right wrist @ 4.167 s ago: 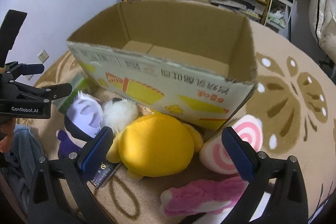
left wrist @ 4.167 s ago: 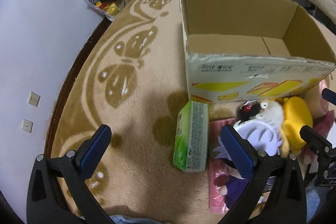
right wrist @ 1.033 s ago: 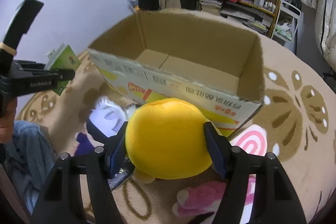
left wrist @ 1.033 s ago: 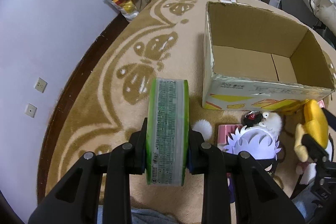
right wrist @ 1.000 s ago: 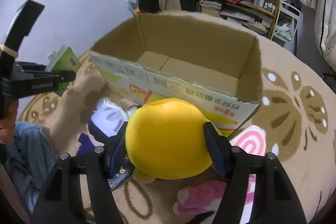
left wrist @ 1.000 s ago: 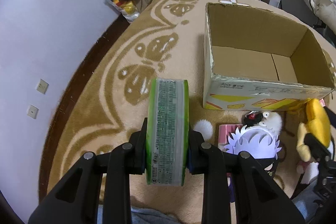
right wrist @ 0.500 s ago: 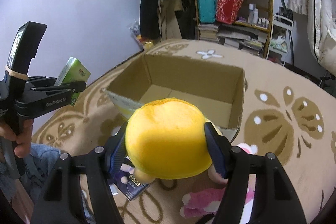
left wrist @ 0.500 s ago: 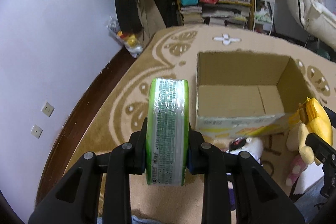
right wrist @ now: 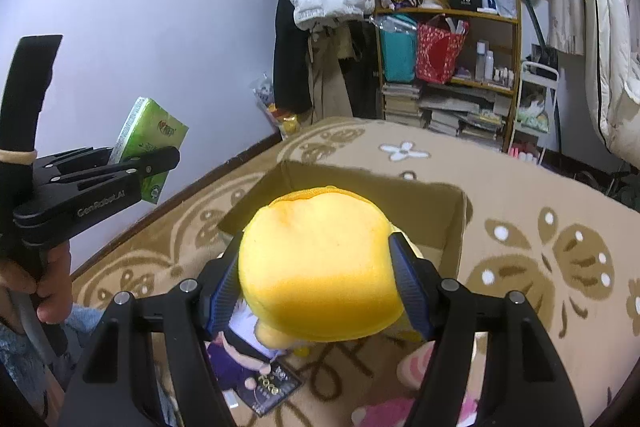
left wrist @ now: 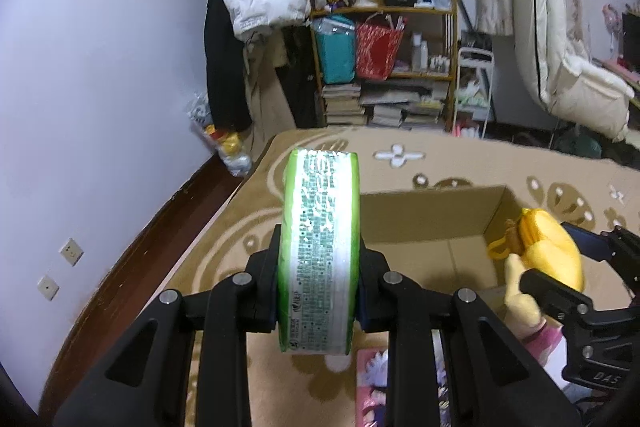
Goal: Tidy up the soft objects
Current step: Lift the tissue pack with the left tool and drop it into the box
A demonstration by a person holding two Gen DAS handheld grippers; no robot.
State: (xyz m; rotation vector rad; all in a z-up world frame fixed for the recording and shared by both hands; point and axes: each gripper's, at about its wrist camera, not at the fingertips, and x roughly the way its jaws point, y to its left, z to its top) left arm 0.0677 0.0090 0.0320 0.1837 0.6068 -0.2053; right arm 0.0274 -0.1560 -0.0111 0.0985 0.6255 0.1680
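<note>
Soft objects in your grip number two. Your left gripper (left wrist: 318, 291) is clamped narrow on a green tissue pack (left wrist: 320, 247), the pack standing on edge between the jaws with its printed side toward the camera, clear of the carpet. From the right wrist view the same pack (right wrist: 150, 143) juts up and forward out of that gripper (right wrist: 132, 167), and your left hand (right wrist: 44, 283) is wrapped round the handle.

Your right gripper (right wrist: 320, 275) holds the yellow plush toy (right wrist: 320, 267) at a medium spread, both blue pads (right wrist: 406, 279) pressed into its sides; the toy bulges above the jaws. In the left wrist view that toy (left wrist: 544, 255) hangs in the air beside the right end of the cardboard box (left wrist: 440, 227).

The box (right wrist: 452, 215) sits open on the beige patterned carpet (right wrist: 540, 211), below and ahead of both grippers. What can be seen of its inside shows only bare cardboard.

On the carpet on your side of the box lie a purple-and-white character doll (right wrist: 240, 347) on a dark printed card (right wrist: 272, 391), and a pink plush (right wrist: 384, 411) at the lower right, partly hidden by the gripper arms.
</note>
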